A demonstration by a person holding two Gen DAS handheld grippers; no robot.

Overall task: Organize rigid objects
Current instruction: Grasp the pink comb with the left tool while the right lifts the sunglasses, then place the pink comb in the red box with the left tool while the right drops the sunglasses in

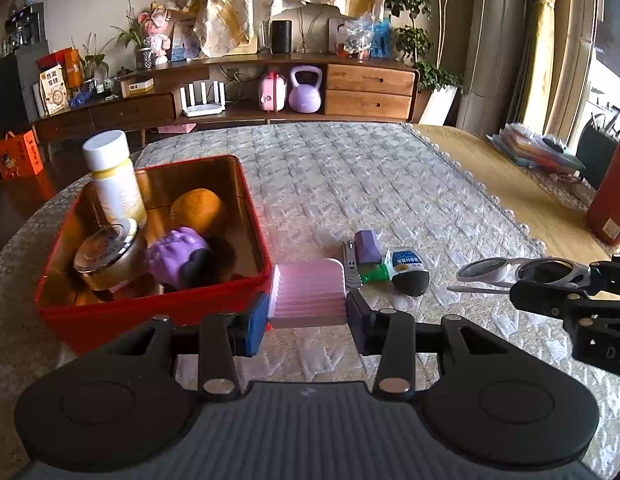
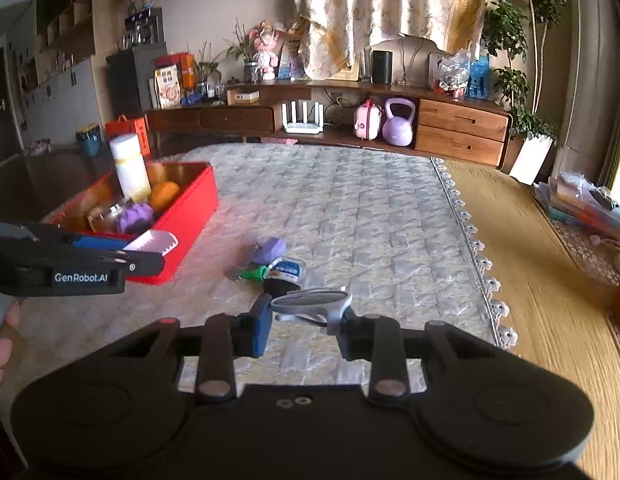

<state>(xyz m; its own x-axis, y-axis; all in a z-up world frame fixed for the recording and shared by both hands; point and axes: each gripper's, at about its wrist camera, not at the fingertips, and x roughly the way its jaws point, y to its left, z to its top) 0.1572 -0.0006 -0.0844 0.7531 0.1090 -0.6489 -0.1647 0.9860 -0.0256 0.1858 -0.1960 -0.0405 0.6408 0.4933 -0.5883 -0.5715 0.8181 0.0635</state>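
My left gripper (image 1: 308, 312) is shut on a pink ribbed block (image 1: 308, 294), held above the quilted mat beside the red box (image 1: 158, 308). The box holds a white bottle (image 1: 114, 180), a glass jar (image 1: 106, 256), an orange (image 1: 198, 210) and a purple knobby thing (image 1: 176, 256). My right gripper (image 2: 304, 320) is shut on a pair of grey sunglasses (image 2: 310, 302), lifted off the mat; they also show at the right as sunglasses (image 1: 521, 270). On the mat lie a purple block (image 1: 367, 246), a green piece (image 1: 373, 274), a nail clipper (image 1: 349, 264) and a small dark bottle (image 1: 407, 274).
The pale quilted mat (image 2: 349, 208) ends at a lace edge, with wooden floor (image 2: 529, 248) to the right. A long wooden sideboard (image 2: 349, 120) stands at the back. A person's hand (image 2: 0, 344) shows at the left edge.
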